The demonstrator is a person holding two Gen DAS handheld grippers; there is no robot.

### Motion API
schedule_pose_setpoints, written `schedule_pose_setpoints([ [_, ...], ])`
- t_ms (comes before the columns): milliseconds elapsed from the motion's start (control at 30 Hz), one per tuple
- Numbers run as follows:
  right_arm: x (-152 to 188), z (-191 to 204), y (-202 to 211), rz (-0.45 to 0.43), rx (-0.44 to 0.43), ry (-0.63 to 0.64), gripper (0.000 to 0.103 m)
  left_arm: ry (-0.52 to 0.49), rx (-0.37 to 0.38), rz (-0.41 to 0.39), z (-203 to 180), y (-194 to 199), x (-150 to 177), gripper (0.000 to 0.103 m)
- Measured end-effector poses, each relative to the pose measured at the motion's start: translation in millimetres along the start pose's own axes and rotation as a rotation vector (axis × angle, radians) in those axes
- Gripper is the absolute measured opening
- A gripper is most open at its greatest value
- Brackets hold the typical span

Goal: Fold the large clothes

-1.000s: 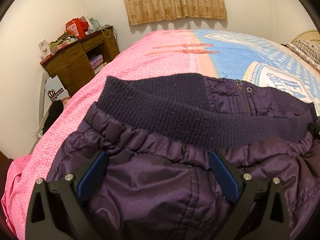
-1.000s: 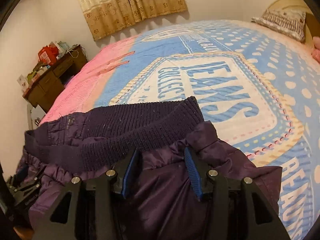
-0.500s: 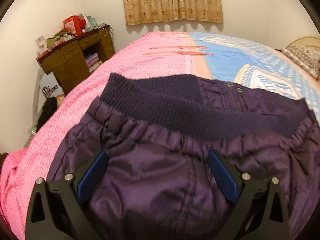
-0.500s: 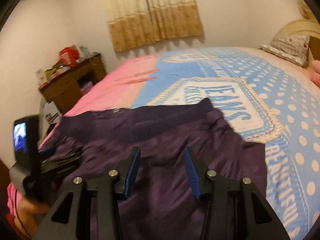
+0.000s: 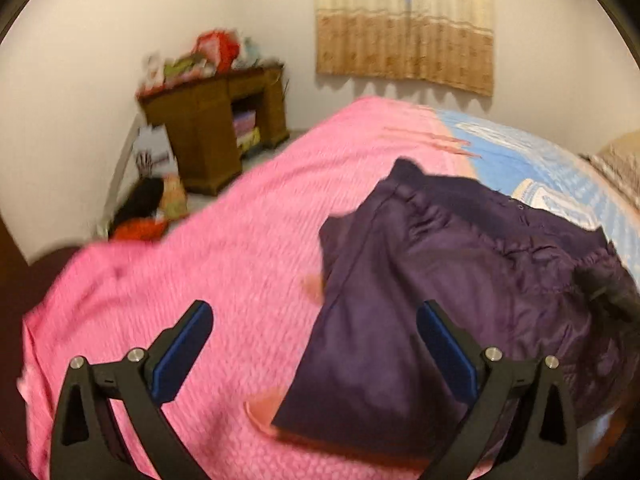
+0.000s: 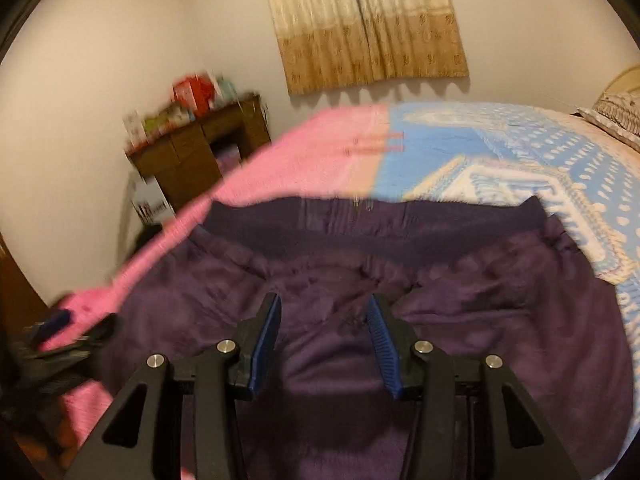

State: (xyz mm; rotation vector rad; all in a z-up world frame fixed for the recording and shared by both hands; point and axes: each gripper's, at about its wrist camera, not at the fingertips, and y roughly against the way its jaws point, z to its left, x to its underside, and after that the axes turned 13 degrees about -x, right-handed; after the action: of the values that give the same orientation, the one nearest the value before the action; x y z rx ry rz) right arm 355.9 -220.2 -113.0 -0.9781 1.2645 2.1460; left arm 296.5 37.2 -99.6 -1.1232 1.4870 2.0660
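A dark purple padded jacket (image 5: 460, 280) with a ribbed navy hem lies on the bed, its hem towards the far side. My left gripper (image 5: 314, 308) stands wide open above the pink cover, and the jacket's left edge lies under its right finger (image 5: 444, 344). My right gripper (image 6: 324, 300) hovers low over the middle of the jacket (image 6: 360, 248). Its blue pads are apart and the fabric lies below them, with no pinch showing. At the left edge of the right wrist view the left gripper (image 6: 60, 332) is a blur.
The bedspread is pink (image 5: 220, 260) on the left and blue with white dots (image 6: 520, 160) on the right. A cluttered brown desk (image 5: 216, 120) stands in the far left corner with bags on the floor beside it. A pillow (image 6: 620, 112) lies at the far right.
My left gripper has swung left off the jacket and now hangs over the pink cover. My right gripper has drawn back from the ribbed hem. The jacket lies flatter on the bed.
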Motion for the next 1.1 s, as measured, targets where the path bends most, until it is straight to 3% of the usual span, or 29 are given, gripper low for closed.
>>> schedule_pose_setpoints([
  [33,9,-7,-23,0.076,0.024,-0.005,0.049,0.029,0.01,0.02,2,-3,5,0.103],
  [100,24,-11,-35,0.05,0.029,0.036,0.049,0.079,0.054,0.055,2,-8,15,0.103],
  [267,24,-14,-33,0.04,0.011,0.024,0.049,0.269,0.229,0.089,2,-10,42,0.103],
  [367,25,-15,-33,0.035,0.008,0.024,0.049,0.316,0.225,0.1,-6,-18,47,0.103],
  [533,27,-20,-28,0.026,-0.01,0.012,0.049,0.464,0.347,0.144,-5,-47,32,0.103],
  [700,27,-27,-26,0.021,-0.034,-0.004,0.049,0.455,0.331,0.117,-21,-58,29,0.101],
  [800,26,-30,-25,0.024,-0.04,-0.011,0.05,0.451,0.334,0.076,-19,-47,25,0.072],
  [867,25,-33,-25,0.026,-0.055,-0.027,0.05,0.439,0.356,0.03,-16,-36,16,0.044],
  [1033,19,-43,-21,0.059,-0.124,-0.092,0.051,0.266,0.39,-0.129,-40,13,-19,0.026],
  [1100,13,-53,-12,0.081,-0.198,-0.173,0.051,0.176,0.42,-0.198,-63,41,-35,0.023],
])
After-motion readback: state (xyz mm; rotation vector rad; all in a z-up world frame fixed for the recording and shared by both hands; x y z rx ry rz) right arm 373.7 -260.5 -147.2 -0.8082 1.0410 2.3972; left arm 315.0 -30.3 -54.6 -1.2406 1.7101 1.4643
